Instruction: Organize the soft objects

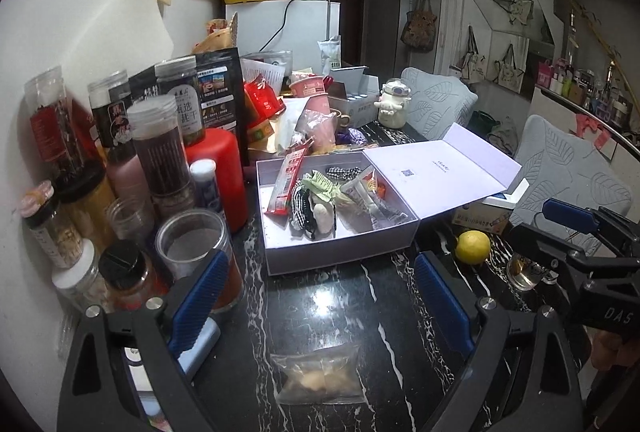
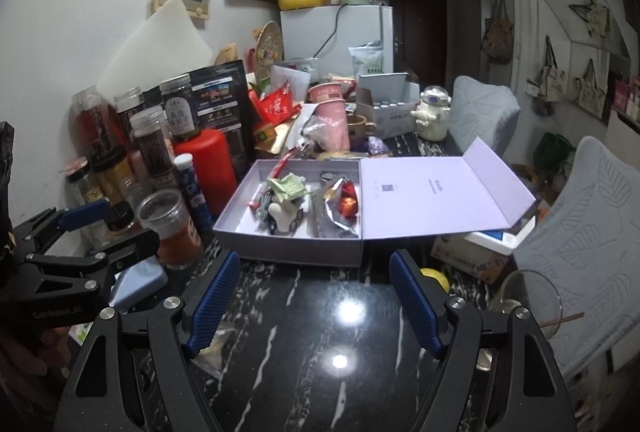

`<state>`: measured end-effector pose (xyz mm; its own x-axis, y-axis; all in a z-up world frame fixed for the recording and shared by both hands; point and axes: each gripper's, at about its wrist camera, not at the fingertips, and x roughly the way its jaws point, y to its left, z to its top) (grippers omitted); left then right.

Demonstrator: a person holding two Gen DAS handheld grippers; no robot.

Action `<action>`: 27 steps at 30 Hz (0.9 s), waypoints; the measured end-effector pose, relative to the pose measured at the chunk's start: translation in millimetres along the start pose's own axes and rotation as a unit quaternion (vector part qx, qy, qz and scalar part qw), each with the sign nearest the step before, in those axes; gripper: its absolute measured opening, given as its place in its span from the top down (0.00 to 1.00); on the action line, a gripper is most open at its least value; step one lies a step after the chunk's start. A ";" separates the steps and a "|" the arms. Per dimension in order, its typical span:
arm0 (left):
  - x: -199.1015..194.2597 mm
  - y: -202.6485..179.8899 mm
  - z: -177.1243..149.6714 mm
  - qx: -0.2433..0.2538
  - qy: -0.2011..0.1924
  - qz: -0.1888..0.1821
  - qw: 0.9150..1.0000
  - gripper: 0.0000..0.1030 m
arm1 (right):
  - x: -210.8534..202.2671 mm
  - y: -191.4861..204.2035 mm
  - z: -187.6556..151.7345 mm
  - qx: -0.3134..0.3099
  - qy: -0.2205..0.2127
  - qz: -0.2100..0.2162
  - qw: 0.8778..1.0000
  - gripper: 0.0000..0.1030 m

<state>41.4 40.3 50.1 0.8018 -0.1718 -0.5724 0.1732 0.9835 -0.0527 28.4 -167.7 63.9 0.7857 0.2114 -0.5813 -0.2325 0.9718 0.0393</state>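
A lilac box (image 1: 340, 252) stands open on the black marble table, its lid (image 1: 432, 168) folded back to the right. Inside lie a red snack packet (image 1: 286, 184), a checked cloth (image 1: 302, 210), a green wrapper (image 1: 320, 186) and a white plush piece (image 1: 324, 218). A clear bag of snacks (image 1: 316, 376) lies on the table in front of the box. My left gripper (image 1: 320, 296) hovers open over that bag, touching nothing. My right gripper (image 2: 314, 304) is open and empty before the box (image 2: 288, 252); a red foil packet (image 2: 346, 200) shows inside.
Several jars and bottles (image 1: 160, 160) crowd the left side by the wall. A lemon (image 1: 474, 246) and a glass cup (image 1: 524, 272) sit to the right of the box. A light blue block (image 2: 140, 280) lies under the left gripper (image 2: 108, 228). Padded chairs (image 1: 572, 176) stand at the right.
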 end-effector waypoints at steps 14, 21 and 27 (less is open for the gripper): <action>40.7 17.4 -58.1 -0.045 0.085 -0.034 0.995 0.08 | 34.9 11.9 -38.8 0.000 0.047 0.035 0.998 0.24; 62.3 7.9 -76.7 -0.038 0.117 -0.041 0.992 0.08 | 51.8 12.0 -55.9 -0.001 0.076 0.042 0.996 0.24; 84.6 3.8 -89.8 -0.031 0.146 -0.033 0.988 0.08 | 59.9 6.4 -61.5 0.003 0.090 0.037 0.995 0.24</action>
<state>58.5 34.7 -72.0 0.5899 -0.2205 -0.7768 0.1761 0.9740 -0.1428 38.7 -155.2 -20.7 0.6518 0.2604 -0.7123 -0.2810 0.9553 0.0921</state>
